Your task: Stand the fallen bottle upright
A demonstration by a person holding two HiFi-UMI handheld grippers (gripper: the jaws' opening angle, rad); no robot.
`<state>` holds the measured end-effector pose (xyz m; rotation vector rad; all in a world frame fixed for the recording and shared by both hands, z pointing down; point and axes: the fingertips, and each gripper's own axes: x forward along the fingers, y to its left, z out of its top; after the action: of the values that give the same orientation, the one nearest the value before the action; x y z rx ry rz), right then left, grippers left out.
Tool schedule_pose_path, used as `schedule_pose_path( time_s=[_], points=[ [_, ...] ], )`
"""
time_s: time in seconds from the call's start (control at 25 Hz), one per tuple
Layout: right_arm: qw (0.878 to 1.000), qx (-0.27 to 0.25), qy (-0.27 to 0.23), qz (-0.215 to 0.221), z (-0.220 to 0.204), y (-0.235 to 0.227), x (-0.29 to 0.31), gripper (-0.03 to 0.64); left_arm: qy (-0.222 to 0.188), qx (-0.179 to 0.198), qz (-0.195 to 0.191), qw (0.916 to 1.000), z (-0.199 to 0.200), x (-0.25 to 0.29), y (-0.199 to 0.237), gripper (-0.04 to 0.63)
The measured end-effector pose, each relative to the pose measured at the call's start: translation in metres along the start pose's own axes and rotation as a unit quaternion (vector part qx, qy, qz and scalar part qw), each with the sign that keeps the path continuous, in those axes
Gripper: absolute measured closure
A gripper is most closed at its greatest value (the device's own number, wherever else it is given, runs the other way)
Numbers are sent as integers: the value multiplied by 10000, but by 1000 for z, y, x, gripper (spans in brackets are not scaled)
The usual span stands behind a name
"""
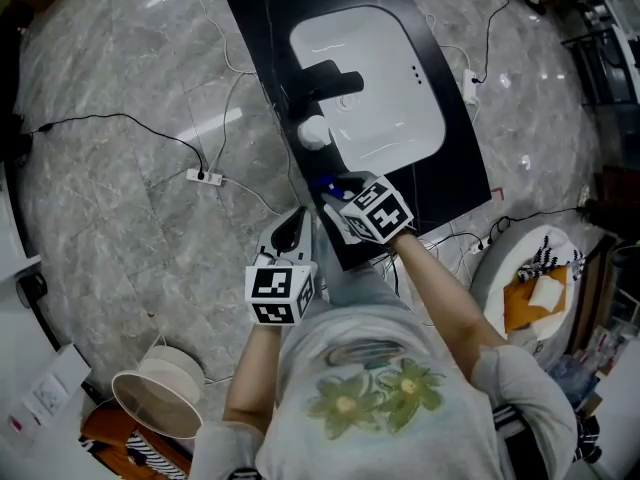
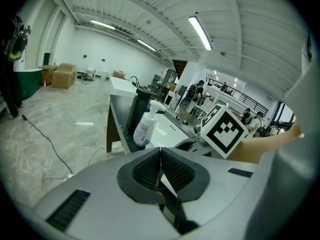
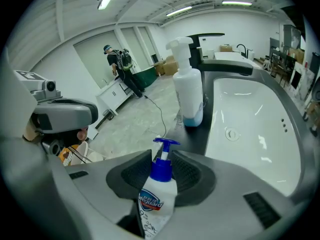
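A small white pump bottle (image 3: 157, 196) with a blue pump head stands upright between the jaws of my right gripper (image 3: 162, 173), which is shut on its body. In the head view the right gripper (image 1: 340, 206) hovers over the near end of the black counter (image 1: 455, 173), with the blue pump (image 1: 326, 184) just showing. My left gripper (image 2: 161, 170) is shut with nothing in it and is held off the counter's near left corner (image 1: 292, 233).
A white spray bottle (image 3: 189, 89) stands on the counter beside the white sink basin (image 3: 250, 129) and a black tap (image 1: 325, 78). Cables and a power strip (image 1: 203, 177) lie on the floor. A round bin (image 1: 160, 393) is near my left.
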<state>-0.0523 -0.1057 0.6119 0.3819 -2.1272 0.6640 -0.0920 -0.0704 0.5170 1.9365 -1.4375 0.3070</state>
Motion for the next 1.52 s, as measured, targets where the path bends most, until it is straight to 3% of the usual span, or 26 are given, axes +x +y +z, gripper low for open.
schedule_pose_path(
  time_s=[0.8,1.52],
  points=[
    [9958,-251,-819,-335,-2,22,-49,477,-52,295,-171,9994,-7,-25,-29,574],
    [9900,-304,-1251,-571,-16,33,-88,479,-35,554,-361,9978,-18,-37,-62,574]
  ],
)
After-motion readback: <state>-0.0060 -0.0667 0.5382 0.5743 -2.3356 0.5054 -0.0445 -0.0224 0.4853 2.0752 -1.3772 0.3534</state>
